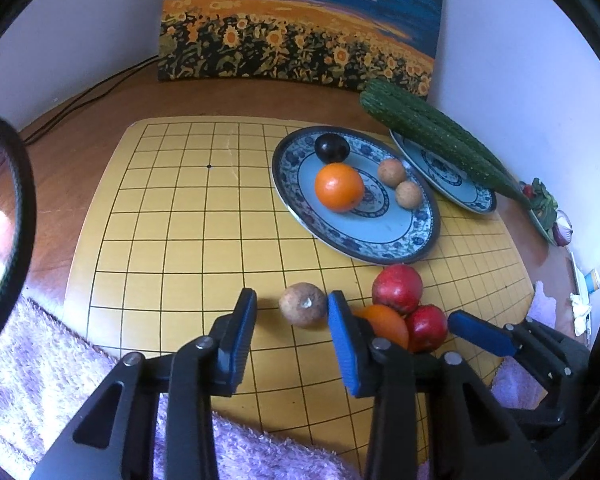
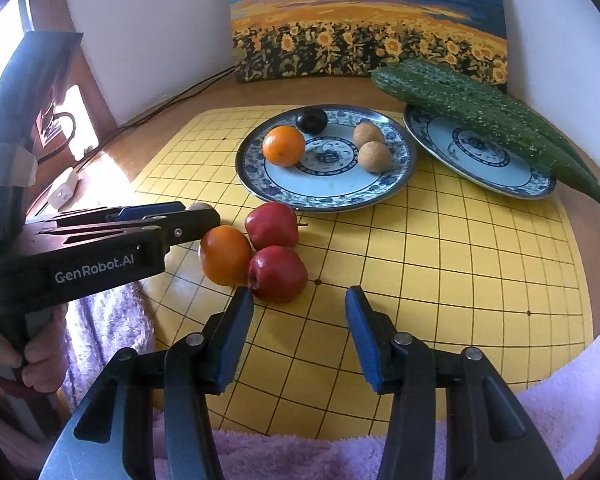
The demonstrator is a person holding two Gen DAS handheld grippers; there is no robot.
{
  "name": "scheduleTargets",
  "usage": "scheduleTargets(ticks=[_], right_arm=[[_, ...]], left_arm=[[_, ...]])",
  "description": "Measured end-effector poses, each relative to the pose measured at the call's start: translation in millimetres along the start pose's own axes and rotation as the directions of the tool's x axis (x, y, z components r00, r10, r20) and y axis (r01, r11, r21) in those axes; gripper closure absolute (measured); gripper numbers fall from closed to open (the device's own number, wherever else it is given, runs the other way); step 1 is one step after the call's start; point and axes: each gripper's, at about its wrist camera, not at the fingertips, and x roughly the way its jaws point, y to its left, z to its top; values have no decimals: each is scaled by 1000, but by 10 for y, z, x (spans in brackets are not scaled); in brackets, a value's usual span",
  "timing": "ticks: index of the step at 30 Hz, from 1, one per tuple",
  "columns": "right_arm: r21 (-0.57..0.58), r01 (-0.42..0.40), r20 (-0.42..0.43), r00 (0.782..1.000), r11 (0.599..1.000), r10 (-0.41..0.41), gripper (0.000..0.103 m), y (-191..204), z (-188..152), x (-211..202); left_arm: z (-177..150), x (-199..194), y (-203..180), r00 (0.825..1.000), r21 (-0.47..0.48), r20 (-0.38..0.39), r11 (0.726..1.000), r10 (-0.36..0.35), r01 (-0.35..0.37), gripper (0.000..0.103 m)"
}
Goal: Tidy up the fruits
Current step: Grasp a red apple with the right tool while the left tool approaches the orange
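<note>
A round brown fruit with a pale stem scar (image 1: 303, 305) lies on the yellow gridded board (image 1: 188, 216), between the two blue-padded fingers of the left hand-held gripper (image 1: 292, 316), whose jaws stand wide apart and touch nothing. At its 3 o'clock in the left wrist view sits a tight cluster: a glossy orange fruit (image 2: 225, 255) touching two red apples (image 2: 272, 225) (image 2: 277, 273), all on the board. The right hand-held gripper (image 2: 300, 320) hovers just at 6 o'clock of that cluster in its own view, jaws open and empty, its left pad close beside the nearer apple.

At 12 o'clock of the cluster lies a blue-and-white patterned porcelain plate (image 2: 324, 196), carrying a second orange (image 2: 284, 146), a dark round plum (image 2: 311, 120) at the far rim, and two small tan round fruits (image 2: 368, 134) (image 2: 375, 156) side by side. At 3 o'clock of that plate a second matching plate (image 2: 480, 168) holds a long bumpy green gourd (image 2: 488, 120) lying across it, its tail overhanging the rim.

The board rests on a brown wooden worktop (image 1: 100, 120); a fluffy lilac towel (image 1: 52, 360) lies along the near edge. A sunflower-field painting (image 2: 364, 20) leans against the white wall at 12 o'clock
</note>
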Motion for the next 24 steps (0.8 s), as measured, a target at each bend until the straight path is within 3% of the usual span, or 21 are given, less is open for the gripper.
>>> scheduleTargets(ticks=[7, 11, 16, 24], right_arm=[[-11, -12, 8, 1000, 1000, 12, 59, 32, 26, 23], [-22, -19, 14, 1000, 1000, 20, 64, 64, 41, 40], [-24, -34, 20, 999, 999, 34, 71, 74, 37, 39], [-18, -35, 24, 999, 999, 35, 72, 69, 20, 13]], left_arm=[[-1, -3, -24, 1000, 14, 2, 1000, 8, -8, 65], [-4, 0, -19, 1000, 10, 4, 1000, -7, 7, 74], [-4, 1, -11, 1000, 1, 3, 1000, -21, 21, 77], [-12, -38, -11, 1000, -5, 11, 1000, -18, 18, 77]])
